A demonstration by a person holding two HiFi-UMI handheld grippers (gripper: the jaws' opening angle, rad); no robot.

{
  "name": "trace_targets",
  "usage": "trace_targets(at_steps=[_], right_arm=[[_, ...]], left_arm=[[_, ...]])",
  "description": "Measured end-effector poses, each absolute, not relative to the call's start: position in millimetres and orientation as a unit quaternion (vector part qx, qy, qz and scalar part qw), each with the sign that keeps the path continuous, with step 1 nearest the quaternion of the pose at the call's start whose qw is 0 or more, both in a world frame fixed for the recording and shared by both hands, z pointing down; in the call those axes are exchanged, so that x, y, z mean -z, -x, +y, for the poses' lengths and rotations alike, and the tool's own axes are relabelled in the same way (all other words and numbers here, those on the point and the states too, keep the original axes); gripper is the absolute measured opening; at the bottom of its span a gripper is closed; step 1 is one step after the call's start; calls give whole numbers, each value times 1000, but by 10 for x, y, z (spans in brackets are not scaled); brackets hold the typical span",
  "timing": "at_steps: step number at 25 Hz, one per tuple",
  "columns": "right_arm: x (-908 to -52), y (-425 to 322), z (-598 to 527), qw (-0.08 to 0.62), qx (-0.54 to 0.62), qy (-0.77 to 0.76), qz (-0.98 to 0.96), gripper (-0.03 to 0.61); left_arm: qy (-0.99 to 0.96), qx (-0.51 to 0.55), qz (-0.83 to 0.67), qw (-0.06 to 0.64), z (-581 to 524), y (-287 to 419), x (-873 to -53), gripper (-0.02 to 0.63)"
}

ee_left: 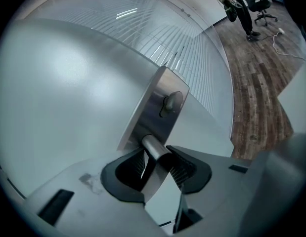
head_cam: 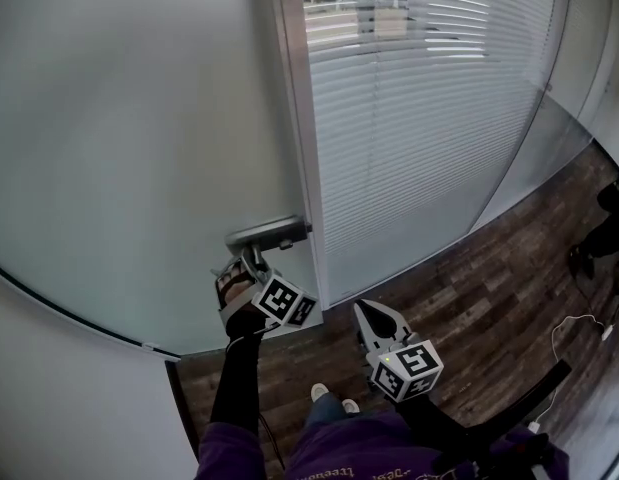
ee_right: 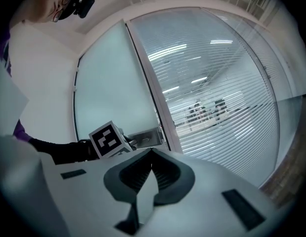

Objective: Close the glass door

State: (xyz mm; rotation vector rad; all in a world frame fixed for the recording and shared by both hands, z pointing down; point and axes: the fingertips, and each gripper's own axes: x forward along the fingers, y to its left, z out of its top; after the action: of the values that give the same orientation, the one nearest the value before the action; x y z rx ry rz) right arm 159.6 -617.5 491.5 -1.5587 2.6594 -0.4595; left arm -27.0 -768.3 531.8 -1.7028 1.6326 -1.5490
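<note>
The frosted glass door [head_cam: 139,148] fills the left of the head view and meets its metal frame [head_cam: 294,118]. Its steel handle plate [head_cam: 267,234] sits by that edge. My left gripper [head_cam: 251,261] is just below the plate, shut on the door handle. In the left gripper view the round lever [ee_left: 153,151] lies clamped between the two pads, under the plate [ee_left: 155,110] and its lock knob [ee_left: 172,101]. My right gripper [head_cam: 373,318] hangs apart over the floor, shut on nothing; in its own view the fingertips [ee_right: 152,153] meet, facing the door frame [ee_right: 153,98].
Glass panels with white blinds [head_cam: 419,98] run to the right of the frame. Dark wood flooring [head_cam: 489,278] lies below, with a white cable [head_cam: 579,323] and a dark object [head_cam: 604,228] at the right. A person [ee_left: 237,1] and an office chair [ee_left: 264,6] stand far off.
</note>
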Motion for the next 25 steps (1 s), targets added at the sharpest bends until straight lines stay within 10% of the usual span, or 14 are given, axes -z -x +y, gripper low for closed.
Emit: trace_targets(at_steps=[25], right_arm=[[-4575, -1164, -7036, 14, 134, 531, 837, -3]], left_arm=[[582, 546, 586, 139, -8479, 423, -5051, 126]])
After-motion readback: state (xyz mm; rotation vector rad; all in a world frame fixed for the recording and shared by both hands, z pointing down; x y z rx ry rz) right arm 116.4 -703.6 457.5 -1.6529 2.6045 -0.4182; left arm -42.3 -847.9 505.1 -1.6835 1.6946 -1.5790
